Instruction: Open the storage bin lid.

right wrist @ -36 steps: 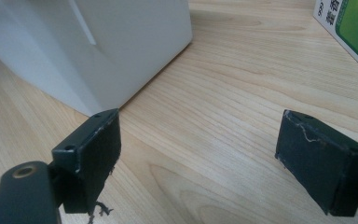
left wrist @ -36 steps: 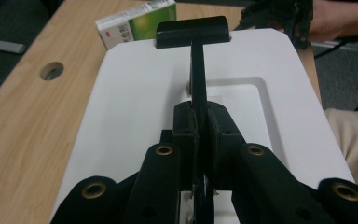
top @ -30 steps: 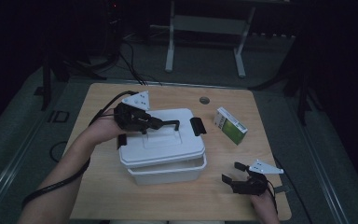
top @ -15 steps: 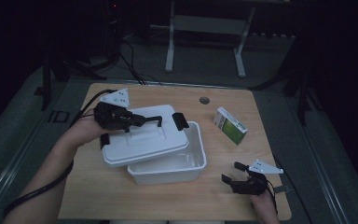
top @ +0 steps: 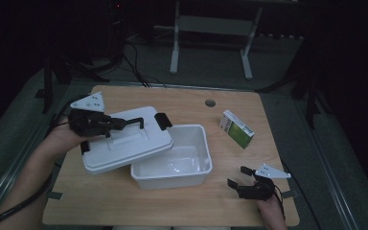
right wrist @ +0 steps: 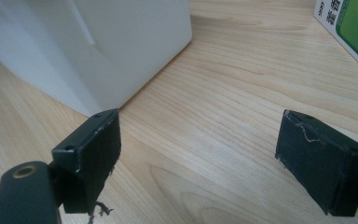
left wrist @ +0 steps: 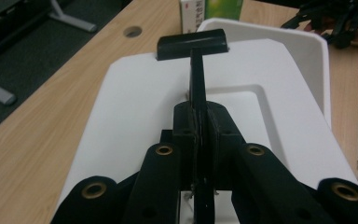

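Observation:
A white lid (top: pixel 124 143) with a black handle (top: pixel 129 122) and black end latches hangs tilted over the left rim of the open white box (top: pixel 172 179). My left gripper (top: pixel 112 123) is shut on that handle. In the left gripper view the jaws pinch the thin handle bar (left wrist: pixel 196 74) above the lid (left wrist: pixel 135 102), with the box rim (left wrist: pixel 307 42) beyond. My right gripper (top: pixel 237 176) rests open on the table at the front right. In its own view, the right gripper (right wrist: pixel 205 158) has bare wood between its pads and the box wall (right wrist: pixel 98 42) ahead to the left.
A green-and-white carton (top: pixel 237 129) lies on the wooden table (top: pixel 268 110) right of the box, and its corner (right wrist: pixel 354 28) is in the right gripper view. A round cable hole (top: pixel 210 103) sits near the far edge. Dark floor and a metal stand lie beyond.
My left gripper has carried the lid leftward off the box, so the box's inside is now uncovered. The right gripper has stayed where it was.

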`<state>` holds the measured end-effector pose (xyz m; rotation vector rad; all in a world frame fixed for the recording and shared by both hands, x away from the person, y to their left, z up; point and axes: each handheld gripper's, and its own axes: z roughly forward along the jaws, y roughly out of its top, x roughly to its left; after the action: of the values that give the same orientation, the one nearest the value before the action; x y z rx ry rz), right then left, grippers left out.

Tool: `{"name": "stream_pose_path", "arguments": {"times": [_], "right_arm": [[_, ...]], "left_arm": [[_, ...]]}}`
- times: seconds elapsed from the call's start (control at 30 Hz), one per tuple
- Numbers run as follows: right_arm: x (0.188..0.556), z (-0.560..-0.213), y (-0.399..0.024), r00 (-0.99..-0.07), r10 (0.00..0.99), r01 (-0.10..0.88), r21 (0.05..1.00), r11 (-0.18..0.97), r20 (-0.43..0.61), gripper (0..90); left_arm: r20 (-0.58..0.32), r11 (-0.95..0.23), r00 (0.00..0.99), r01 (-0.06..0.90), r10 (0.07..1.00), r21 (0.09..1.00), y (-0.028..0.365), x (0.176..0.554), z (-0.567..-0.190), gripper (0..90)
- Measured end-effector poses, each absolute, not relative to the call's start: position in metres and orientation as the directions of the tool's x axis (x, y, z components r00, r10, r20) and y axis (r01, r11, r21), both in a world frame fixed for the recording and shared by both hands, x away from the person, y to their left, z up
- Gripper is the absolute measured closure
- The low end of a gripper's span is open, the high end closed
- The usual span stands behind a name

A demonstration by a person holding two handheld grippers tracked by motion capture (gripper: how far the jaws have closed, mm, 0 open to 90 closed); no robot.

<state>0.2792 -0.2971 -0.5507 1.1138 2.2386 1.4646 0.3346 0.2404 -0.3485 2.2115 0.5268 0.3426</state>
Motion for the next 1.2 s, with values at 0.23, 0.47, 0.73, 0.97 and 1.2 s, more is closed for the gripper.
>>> {"name": "stream_pose_path", "arguments": {"times": [0.23, 0.47, 0.73, 0.97, 1.2], "right_arm": [[0.279, -0.551, -0.297, -0.678, 0.709, 0.463, 0.862, 0.207, 0.194, 13.8], [0.280, -0.551, -0.297, -0.679, 0.709, 0.462, 0.862, 0.210, 0.191, 13.7], [0.280, -0.551, -0.296, -0.680, 0.709, 0.462, 0.861, 0.214, 0.189, 13.7], [0.280, -0.551, -0.296, -0.678, 0.710, 0.464, 0.860, 0.212, 0.190, 13.8], [0.280, -0.551, -0.296, -0.677, 0.711, 0.465, 0.859, 0.213, 0.190, 13.8]], "left_arm": [[0.059, -0.542, 0.841, 0.291, 0.538, 0.789, 0.270, 0.327, -0.351, 83.3], [0.059, -0.512, 0.805, 0.316, 0.590, 0.799, 0.297, 0.319, -0.356, 83.3], [0.054, -0.476, 0.757, 0.352, 0.651, 0.806, 0.325, 0.312, -0.365, 83.3], [0.047, -0.432, 0.707, 0.377, 0.705, 0.819, 0.350, 0.302, -0.376, 83.3], [0.046, -0.403, 0.662, 0.397, 0.748, 0.824, 0.366, 0.295, -0.396, 83.2]]}}
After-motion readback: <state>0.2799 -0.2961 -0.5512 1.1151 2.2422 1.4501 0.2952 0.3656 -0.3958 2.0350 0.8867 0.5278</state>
